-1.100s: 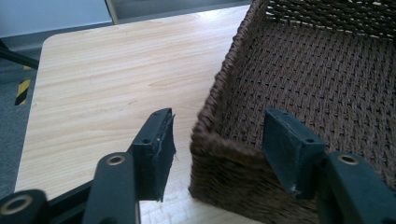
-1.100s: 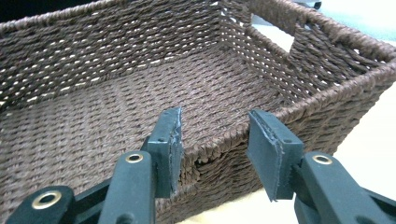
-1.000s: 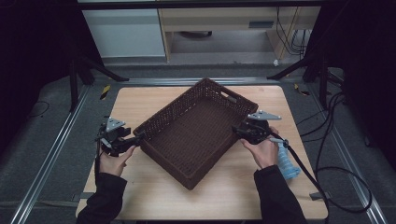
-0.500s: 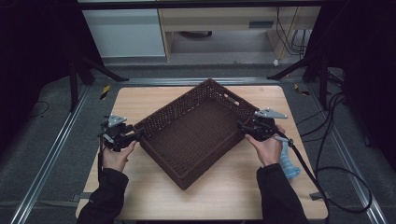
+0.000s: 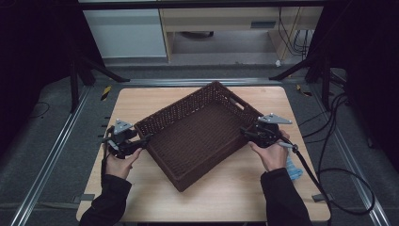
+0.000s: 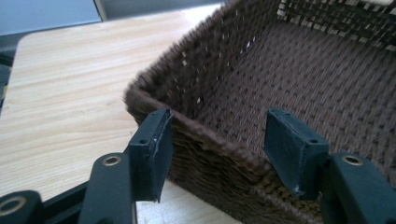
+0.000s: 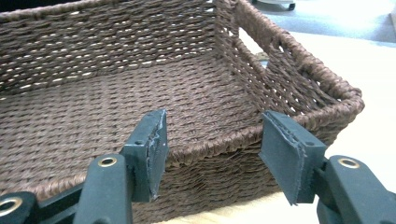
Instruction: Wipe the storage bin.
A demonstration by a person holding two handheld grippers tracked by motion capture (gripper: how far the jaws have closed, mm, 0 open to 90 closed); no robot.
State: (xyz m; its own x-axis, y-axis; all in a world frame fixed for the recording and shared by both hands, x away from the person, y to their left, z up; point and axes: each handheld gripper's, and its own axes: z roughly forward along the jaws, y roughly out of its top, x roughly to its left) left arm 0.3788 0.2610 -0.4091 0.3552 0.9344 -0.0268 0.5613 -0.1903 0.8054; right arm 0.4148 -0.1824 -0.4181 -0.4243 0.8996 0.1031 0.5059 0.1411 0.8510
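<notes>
Sitting skewed on the wooden table, the brown woven basket has one corner toward the person and the opposite corner toward the far edge, with a cut-out handle in its far right wall. Its inside is bare weave. The left gripper is at the basket's left corner, held in the person's left hand. In the left gripper view its two black jaws stand wide apart on either side of the rim near that corner, one outside the wall and one over the inside; the pads do not press on the weave, and the jaws have just been opening again after a brief narrowing. The right gripper is at the basket's right wall, held in the right hand, with a cable trailing back over the table edge. In the right gripper view its jaws also stand wide apart with the rim running between and just beyond them, near the corner below the handle hole; neither pad touches the basket. A blue thing lies on the table just beside the right wrist, partly hidden by the sleeve, too small to tell what it is.
</notes>
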